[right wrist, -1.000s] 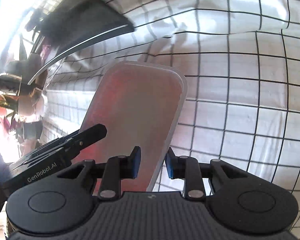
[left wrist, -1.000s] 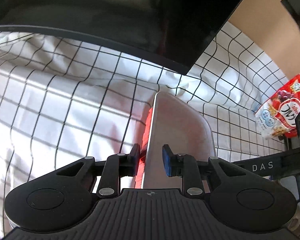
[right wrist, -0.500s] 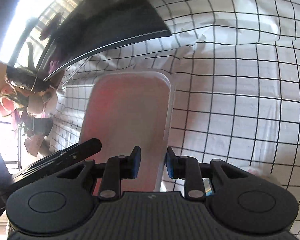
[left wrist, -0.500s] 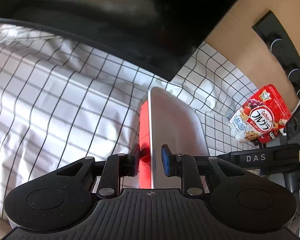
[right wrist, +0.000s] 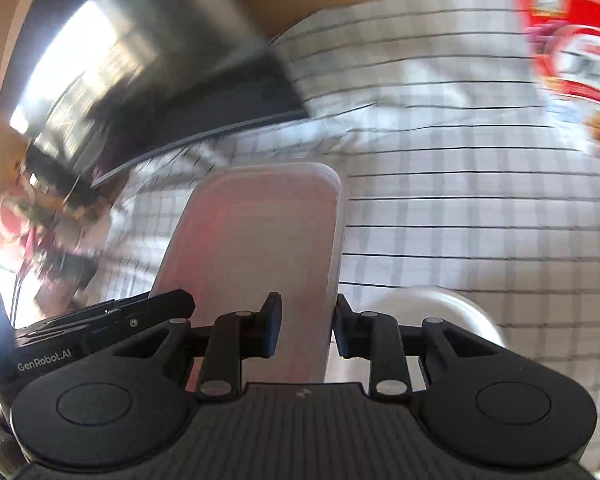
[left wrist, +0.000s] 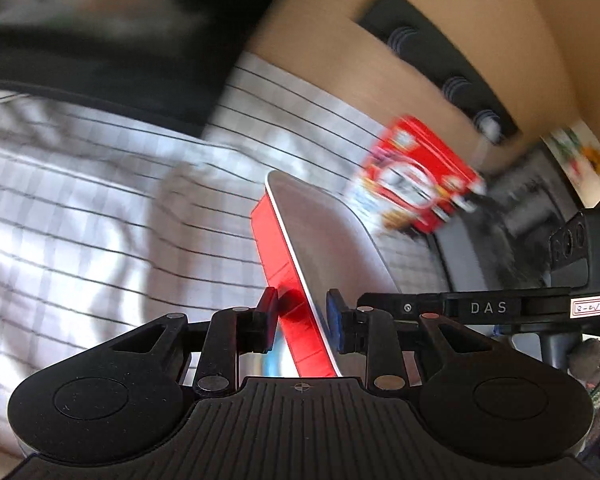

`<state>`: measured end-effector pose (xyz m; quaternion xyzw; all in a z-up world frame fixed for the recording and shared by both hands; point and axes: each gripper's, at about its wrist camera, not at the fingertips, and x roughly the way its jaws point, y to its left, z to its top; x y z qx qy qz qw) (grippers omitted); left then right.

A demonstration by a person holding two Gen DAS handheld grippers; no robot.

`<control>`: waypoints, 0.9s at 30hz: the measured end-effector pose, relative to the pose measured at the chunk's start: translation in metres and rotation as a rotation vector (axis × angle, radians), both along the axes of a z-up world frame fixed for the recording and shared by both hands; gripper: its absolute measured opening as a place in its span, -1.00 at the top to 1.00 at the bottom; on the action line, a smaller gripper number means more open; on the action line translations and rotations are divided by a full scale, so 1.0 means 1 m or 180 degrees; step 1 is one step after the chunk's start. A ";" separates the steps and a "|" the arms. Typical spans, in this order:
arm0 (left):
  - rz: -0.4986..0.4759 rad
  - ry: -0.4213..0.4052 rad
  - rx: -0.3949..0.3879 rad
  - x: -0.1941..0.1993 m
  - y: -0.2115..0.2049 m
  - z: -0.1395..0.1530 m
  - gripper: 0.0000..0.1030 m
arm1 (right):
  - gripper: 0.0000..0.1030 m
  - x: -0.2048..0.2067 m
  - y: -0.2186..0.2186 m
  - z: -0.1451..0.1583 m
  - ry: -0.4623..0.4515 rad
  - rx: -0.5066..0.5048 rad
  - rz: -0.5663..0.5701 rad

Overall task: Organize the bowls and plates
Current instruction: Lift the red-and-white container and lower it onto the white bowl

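A rectangular plate (left wrist: 324,240), red underneath and pale inside, hangs above the checked cloth (left wrist: 80,208) with both grippers on it. My left gripper (left wrist: 302,316) has the plate's rim between its pads. Its jaws are opening a little, but both pads still touch the rim, and the plate sits tilted in them. In the right wrist view the plate (right wrist: 256,232) points away, and my right gripper (right wrist: 306,320) is shut on its near right edge. The right gripper's body (left wrist: 488,307) shows in the left wrist view, and the left gripper's body (right wrist: 100,324) in the right.
A white bowl (right wrist: 440,308) lies on the cloth just below my right gripper. A red cereal bag (left wrist: 416,184) stands at the cloth's far edge. A large black panel (left wrist: 100,40) leans over the far left. A black power strip (left wrist: 440,64) is on the tan wall.
Both grippers have risen with the plate and swung toward the cereal bag. The plate now leans more in the left jaws. The white bowl has come into the right wrist view.
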<state>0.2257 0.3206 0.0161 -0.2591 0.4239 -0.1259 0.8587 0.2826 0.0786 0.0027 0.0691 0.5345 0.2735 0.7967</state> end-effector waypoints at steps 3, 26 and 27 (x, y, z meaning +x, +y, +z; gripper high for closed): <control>-0.0318 -0.0009 -0.0040 0.002 -0.030 -0.008 0.46 | 0.46 -0.022 -0.037 -0.005 -0.0109 -0.0037 -0.0345; -0.0305 0.0608 -0.0288 0.012 -0.056 -0.088 0.58 | 0.45 -0.004 -0.084 -0.069 0.0270 0.0203 -0.0232; -0.0297 0.0616 -0.0289 0.012 -0.056 -0.088 0.58 | 0.45 -0.001 -0.084 -0.069 0.0297 0.0222 -0.0190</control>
